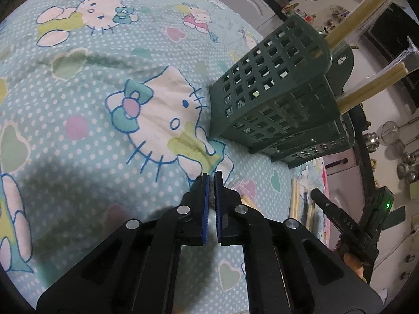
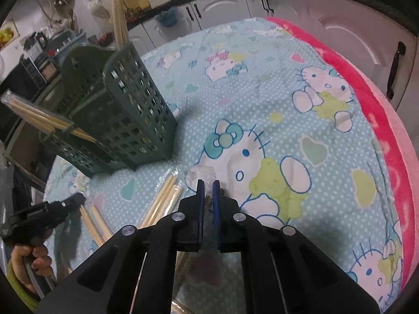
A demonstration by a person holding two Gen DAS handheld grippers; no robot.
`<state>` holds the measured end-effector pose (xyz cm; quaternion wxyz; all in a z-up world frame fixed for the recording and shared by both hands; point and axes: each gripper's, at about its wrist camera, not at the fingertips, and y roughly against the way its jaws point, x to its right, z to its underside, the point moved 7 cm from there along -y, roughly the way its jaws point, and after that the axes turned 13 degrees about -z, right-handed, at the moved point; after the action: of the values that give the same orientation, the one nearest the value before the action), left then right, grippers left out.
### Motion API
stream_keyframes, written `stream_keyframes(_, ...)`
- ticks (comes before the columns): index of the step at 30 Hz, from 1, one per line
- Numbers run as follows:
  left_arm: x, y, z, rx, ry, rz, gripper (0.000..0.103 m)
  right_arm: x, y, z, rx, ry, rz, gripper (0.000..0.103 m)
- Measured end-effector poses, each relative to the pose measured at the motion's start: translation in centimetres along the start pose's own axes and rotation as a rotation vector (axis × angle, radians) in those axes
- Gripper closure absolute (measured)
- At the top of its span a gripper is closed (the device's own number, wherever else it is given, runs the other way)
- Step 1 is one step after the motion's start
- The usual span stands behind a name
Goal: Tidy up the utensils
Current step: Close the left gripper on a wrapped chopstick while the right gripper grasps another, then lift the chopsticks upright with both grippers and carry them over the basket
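A dark green slotted utensil holder (image 1: 277, 96) stands on the Hello Kitty cloth and also shows in the right wrist view (image 2: 123, 115). Wrapped bundles of wooden chopsticks (image 1: 366, 89) stick out of its top (image 2: 44, 119). More wrapped chopsticks (image 2: 162, 201) lie on the cloth beside my right gripper. My right gripper (image 2: 208, 183) is shut on a clear-wrapped chopstick pack (image 2: 207, 174), just above the cloth. My left gripper (image 1: 211, 176) is nearly shut with nothing seen between its pads, below the holder. It shows at the left of the right wrist view (image 2: 76, 200).
The bed cloth (image 1: 104, 83) has a pink blanket edge (image 2: 379, 120) at the right. Kitchen cabinets (image 2: 288, 2) and a counter with hanging utensils (image 1: 403, 157) lie beyond. Loose chopsticks (image 1: 296, 201) lie near the right gripper body (image 1: 348, 225).
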<state>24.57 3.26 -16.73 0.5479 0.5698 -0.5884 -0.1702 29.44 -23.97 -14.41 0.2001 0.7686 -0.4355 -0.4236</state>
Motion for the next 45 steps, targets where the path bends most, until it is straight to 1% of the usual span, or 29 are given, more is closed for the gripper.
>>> stream_keyframes(6,-1.2,1.9,-0.3,0.044,0.024,0.006,0.102,-1.3,2.2,-0.4,0.06,0.033,-0.021,0.097)
stream_keyframes(14,-2.4,5.7,-1.8,0.155,0.029,-0.023,0.102,-3.6,4.4,-1.4,0.12,0.085,-0.043,0.098)
stream_keyframes(24,-1.4,9.6,-2.0,0.24,-0.002,-0.002,0.102,-7.2,7.1,-2.3,0.181,0.173,-0.078,0.098)
stream_keyframes(28,-0.7,10.6,-1.9,0.267,-0.026,-0.008,0.102,-7.8,7.6,-2.4,0.188,0.188,-0.082,0.098)
stream_keyframes(34,0.3,12.0,-1.6,0.288,-0.041,0.029,0.102,-8.6,8.4,-2.5,0.199,0.202,-0.097,0.099)
stream_keyframes(45,3.8,15.1,-0.9,0.332,-0.102,0.105,0.102,-11.3,11.0,-2.9,0.254,0.254,-0.137,0.099)
